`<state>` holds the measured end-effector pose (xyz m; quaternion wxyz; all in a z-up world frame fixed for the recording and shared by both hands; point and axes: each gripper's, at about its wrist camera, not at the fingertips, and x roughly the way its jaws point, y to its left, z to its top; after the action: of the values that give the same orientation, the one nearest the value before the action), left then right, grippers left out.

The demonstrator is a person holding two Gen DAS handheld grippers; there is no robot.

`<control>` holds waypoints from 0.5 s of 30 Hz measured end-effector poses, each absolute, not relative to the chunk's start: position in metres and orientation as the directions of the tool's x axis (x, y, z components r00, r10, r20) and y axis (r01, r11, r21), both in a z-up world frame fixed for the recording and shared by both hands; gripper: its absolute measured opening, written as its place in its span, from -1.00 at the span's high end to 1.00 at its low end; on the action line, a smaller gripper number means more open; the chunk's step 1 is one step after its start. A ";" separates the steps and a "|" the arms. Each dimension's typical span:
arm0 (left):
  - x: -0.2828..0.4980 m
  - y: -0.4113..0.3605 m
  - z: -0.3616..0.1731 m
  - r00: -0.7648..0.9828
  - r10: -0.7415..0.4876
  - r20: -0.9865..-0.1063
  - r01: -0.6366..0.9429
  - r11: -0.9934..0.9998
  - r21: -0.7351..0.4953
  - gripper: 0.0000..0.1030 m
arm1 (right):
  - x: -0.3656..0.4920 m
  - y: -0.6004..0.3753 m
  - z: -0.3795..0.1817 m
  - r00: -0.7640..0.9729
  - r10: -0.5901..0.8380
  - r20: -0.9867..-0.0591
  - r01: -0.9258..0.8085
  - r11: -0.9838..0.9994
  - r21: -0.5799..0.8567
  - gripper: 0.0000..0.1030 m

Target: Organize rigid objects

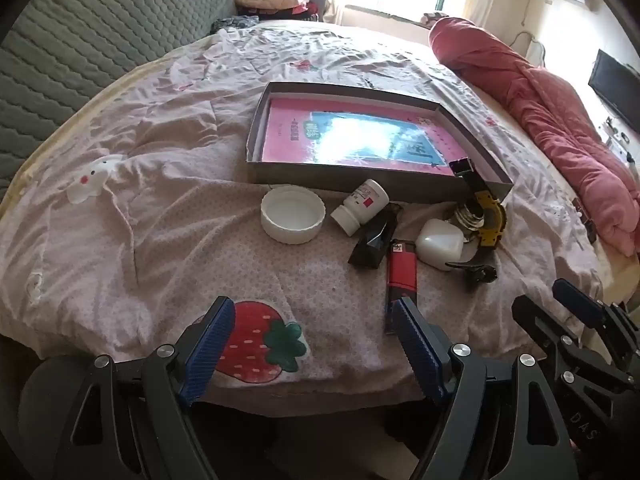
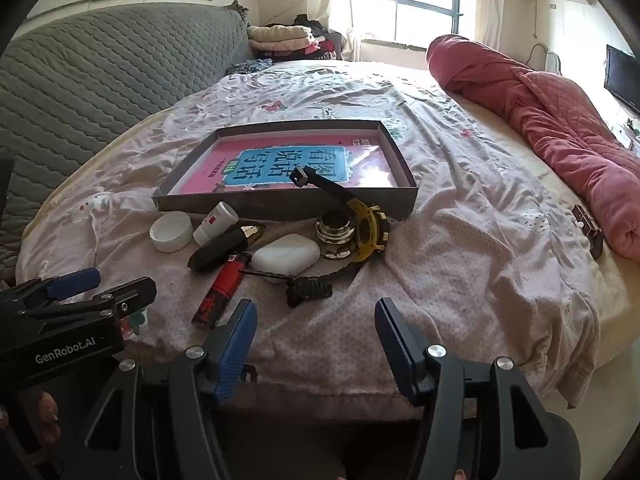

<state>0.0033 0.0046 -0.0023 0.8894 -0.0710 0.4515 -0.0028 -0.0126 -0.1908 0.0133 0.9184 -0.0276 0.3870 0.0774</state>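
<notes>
Shallow grey box [image 2: 404, 168] holding pink book [image 2: 280, 164], white lid [image 1: 293, 219] upturned, both grippers' fingers apart

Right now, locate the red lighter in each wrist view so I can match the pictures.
Left wrist view: the red lighter lies right of center, just beyond the left hand-held gripper's right finger.
Right wrist view: the red lighter lies lower left of center.
Shared landmark: the white case lies beside it in both.

Red lighter [image 1: 401, 266], white lid [image 1: 293, 219], grey box [image 2: 280, 203], pink strawberry-print sheet [image 1: 160, 208]
</notes>
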 end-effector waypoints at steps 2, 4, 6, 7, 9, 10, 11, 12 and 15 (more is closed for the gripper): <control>0.002 0.005 -0.002 0.595 -0.072 -0.800 -0.058 0.990 -0.132 -0.59 | -0.014 -0.189 0.013 0.688 0.124 -0.715 -0.166 0.986 0.011 -0.18; 0.001 0.005 0.000 0.599 -0.074 -0.797 -0.056 0.989 -0.134 -0.59 | -0.015 -0.189 0.015 0.688 0.127 -0.714 -0.169 0.986 0.013 -0.18; 0.001 0.004 0.000 0.603 -0.074 -0.795 -0.054 0.990 -0.133 -0.59 | -0.014 -0.189 0.015 0.688 0.127 -0.714 -0.168 0.986 0.013 -0.18; 0.001 0.004 0.001 0.604 -0.072 -0.794 -0.053 0.990 -0.130 -0.59 | -0.015 -0.189 0.014 0.689 0.127 -0.713 -0.169 0.986 0.013 -0.18; 0.002 0.003 0.001 0.605 -0.071 -0.793 -0.049 0.991 -0.126 -0.59 | -0.015 -0.188 0.015 0.690 0.127 -0.713 -0.169 0.986 0.012 -0.18; 0.002 0.002 0.001 0.605 -0.073 -0.793 -0.048 0.991 -0.128 -0.59 | -0.015 -0.189 0.015 0.689 0.130 -0.712 -0.171 0.985 0.015 -0.18; 0.002 0.002 0.001 0.603 -0.075 -0.794 -0.047 0.990 -0.129 -0.59 | -0.015 -0.189 0.015 0.690 0.132 -0.712 -0.172 0.985 0.016 -0.18; 0.002 0.003 0.001 0.603 -0.077 -0.794 -0.047 0.990 -0.132 -0.59 | -0.015 -0.189 0.015 0.690 0.132 -0.712 -0.173 0.985 0.015 -0.18; 0.002 0.003 0.002 0.605 -0.077 -0.793 -0.047 0.990 -0.132 -0.59 | -0.015 -0.189 0.016 0.691 0.133 -0.710 -0.173 0.985 0.016 -0.18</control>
<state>0.0016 0.0033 0.0017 0.8930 -0.0696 0.4445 -0.0086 -0.0146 -0.1886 0.0156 0.9192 -0.0263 0.3841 0.0834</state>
